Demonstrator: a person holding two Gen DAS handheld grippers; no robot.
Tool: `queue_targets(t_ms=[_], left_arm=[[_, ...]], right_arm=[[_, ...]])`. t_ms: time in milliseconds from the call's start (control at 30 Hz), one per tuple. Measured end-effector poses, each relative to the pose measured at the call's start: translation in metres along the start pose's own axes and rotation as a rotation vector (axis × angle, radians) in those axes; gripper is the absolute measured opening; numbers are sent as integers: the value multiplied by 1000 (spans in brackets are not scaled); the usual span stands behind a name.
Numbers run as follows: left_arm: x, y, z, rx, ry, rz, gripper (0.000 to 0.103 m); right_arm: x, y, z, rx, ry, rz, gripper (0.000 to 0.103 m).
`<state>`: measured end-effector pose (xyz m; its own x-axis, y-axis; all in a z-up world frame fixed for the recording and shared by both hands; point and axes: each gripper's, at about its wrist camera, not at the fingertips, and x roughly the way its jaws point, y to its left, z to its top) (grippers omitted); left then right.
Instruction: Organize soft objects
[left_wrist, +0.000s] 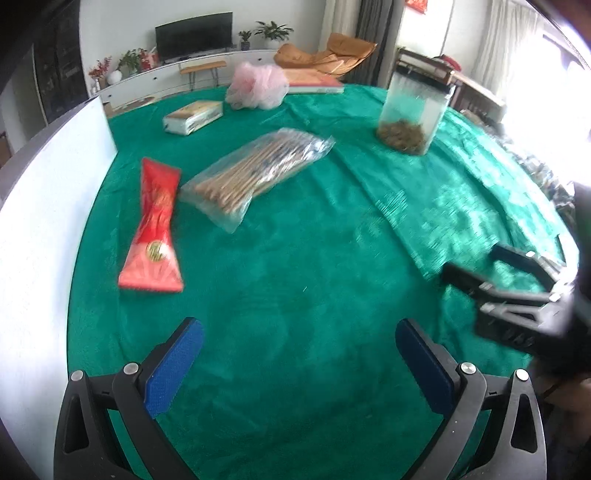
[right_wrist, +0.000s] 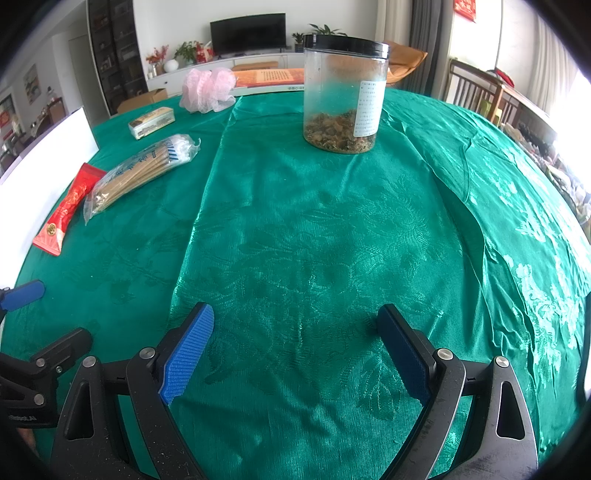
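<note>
**Q:** Both claws first, please. How do they stand?

**A:** Left gripper (left_wrist: 299, 354) is spread wide, its blue pads far apart with nothing between them, low over a green tablecloth (left_wrist: 295, 277). Right gripper (right_wrist: 295, 343) is spread just as wide and also holds nothing, over a shinier patterned strip of the same cloth. Seen from the left wrist, the right gripper shows at the right edge as a blurred black frame.

**Q:** Where are the soft things relative to the claws?

**A:** A pink mesh bath puff (left_wrist: 256, 86) sits at the far side of the table, well apart from both grippers. From the left wrist it is ahead and slightly left of centre; from the right wrist it is far ahead and to the left. A flat orange and white book or box (left_wrist: 314, 83) lies just beside it, on its right.

**Q:** What lies nearer?

**A:** Ahead and left of the left gripper, a red foil packet (left_wrist: 155, 225) lies flat, near a white board (left_wrist: 48, 221) that stands along the table's left edge. Just right of the packet lies a clear bag of cotton swabs (left_wrist: 255, 170), angled away from the camera. Beyond that is a small wrapped pack (left_wrist: 194, 116), short of the puff.

**Q:** And ahead of the right claw?

**A:** A clear plastic jar (right_wrist: 345, 96) with a black lid stands upright, well ahead. It holds a shallow layer of brown dried bits and carries a white label.
</note>
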<state>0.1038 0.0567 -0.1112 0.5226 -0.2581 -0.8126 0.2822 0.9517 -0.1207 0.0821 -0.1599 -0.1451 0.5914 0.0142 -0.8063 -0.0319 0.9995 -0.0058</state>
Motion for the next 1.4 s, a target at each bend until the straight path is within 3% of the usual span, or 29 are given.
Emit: queue_targets(t_ms=[133, 300, 433, 567, 667, 700, 733, 767, 800, 833, 867, 1000, 1167, 1267, 1400], left_arm=[[-10, -8, 64, 48, -74, 28, 103], [41, 3, 124, 36, 9, 56, 103], [75, 1, 134, 72, 61, 113, 103], [106, 15, 132, 0, 140, 187, 103], [117, 14, 128, -37, 181, 171, 102], [116, 10, 128, -41, 181, 126, 102], [112, 4, 129, -59, 183, -9, 102], [106, -2, 131, -89, 193, -228, 102], [101, -9, 133, -108, 212, -380, 100], [92, -16, 135, -111, 215, -474, 100], [80, -21, 137, -96, 188, -483, 100], [37, -6, 139, -76, 82, -412, 100], [1, 60, 128, -129, -8, -177, 100], [-3, 98, 118, -200, -24, -76, 100], [18, 102, 99, -162, 31, 29, 100]], right_arm=[[0, 0, 0, -1, 0, -2, 92], [0, 0, 0, -1, 0, -1, 92], [0, 0, 0, -1, 1, -1, 92], [0, 0, 0, -1, 1, -1, 92], [0, 0, 0, -1, 1, -1, 92], [0, 0, 0, -1, 1, -1, 92], [0, 0, 0, -1, 1, -1, 92], [0, 0, 0, -1, 1, -1, 92], [0, 0, 0, -1, 1, -1, 92], [0, 0, 0, -1, 1, -1, 92], [0, 0, 0, 0, 2, -1, 92], [0, 0, 0, -1, 2, -1, 92], [0, 0, 0, -1, 3, -2, 92], [0, 0, 0, -1, 3, -2, 92], [0, 0, 0, -1, 4, -2, 92]])
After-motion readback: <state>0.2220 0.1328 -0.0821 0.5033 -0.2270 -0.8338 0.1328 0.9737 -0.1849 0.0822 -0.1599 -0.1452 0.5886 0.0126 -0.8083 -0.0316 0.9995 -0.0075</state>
